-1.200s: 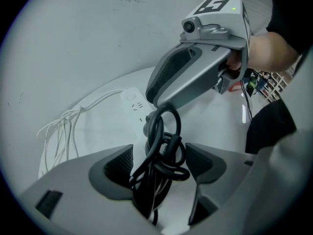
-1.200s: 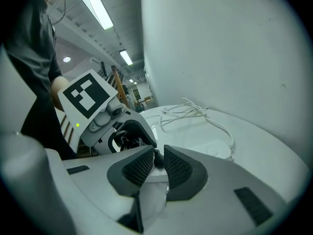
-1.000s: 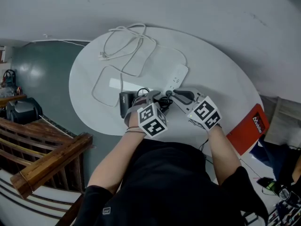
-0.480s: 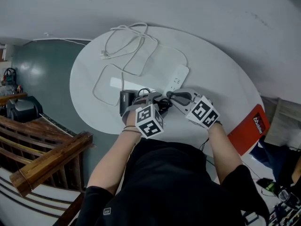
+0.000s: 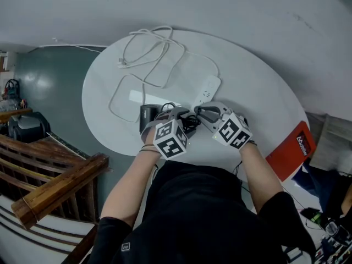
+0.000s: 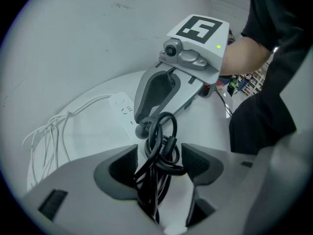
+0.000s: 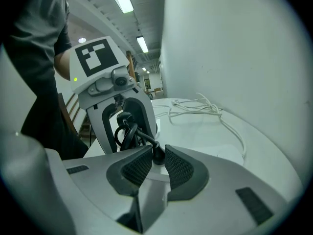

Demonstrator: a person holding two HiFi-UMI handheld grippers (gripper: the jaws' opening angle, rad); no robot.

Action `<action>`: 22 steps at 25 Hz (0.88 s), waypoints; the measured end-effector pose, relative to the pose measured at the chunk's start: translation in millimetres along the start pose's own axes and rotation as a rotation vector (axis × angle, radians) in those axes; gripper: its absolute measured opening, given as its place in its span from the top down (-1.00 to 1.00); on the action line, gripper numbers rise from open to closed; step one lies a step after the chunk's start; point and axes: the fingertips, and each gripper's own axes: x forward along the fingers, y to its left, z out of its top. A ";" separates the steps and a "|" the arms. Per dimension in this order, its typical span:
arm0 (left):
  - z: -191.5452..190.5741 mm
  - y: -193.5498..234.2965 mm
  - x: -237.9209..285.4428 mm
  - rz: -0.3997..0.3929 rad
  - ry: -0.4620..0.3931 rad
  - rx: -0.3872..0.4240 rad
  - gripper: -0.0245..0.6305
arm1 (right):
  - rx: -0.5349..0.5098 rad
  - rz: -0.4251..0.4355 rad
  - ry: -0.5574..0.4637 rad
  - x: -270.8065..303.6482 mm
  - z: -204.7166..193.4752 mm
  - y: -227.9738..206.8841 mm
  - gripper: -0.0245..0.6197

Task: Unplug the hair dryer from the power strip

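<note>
Currently, the hair dryer (image 5: 146, 117) lies on the round white table (image 5: 258, 92), near its front edge and just left of my left gripper (image 6: 160, 152). Its black cord (image 6: 156, 134) is gathered into a loose coil that stands between my left jaws. Those jaws have just been closing. They stand wide, and the coil fills the gap, touching a pad on each side.

My right gripper (image 7: 157, 150) faces the left one across the coil. Its jaws are nearly together and clamp the small black plug (image 7: 157, 156) at the end of the cord.

The white strip (image 5: 208, 89) lies just beyond both grippers, angled away from me. Whether the plug is seated in the strip, I cannot tell from any view.

Further back, a white cable (image 7: 195, 105) lies in loose loops on the far half of the table, well apart from the coil.
</note>
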 end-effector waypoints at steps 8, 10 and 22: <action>0.9 2.2 1.4 -0.011 0.005 -0.040 0.05 | -0.072 -0.033 0.001 1.5 1.0 -1.2 0.70; -1.0 3.6 5.5 0.007 0.034 -0.033 0.06 | -0.086 -0.039 0.006 1.0 1.3 -1.1 0.70; -7.5 -1.7 12.3 0.032 0.086 0.066 0.11 | 0.017 -0.063 -0.021 3.0 5.5 -5.9 0.72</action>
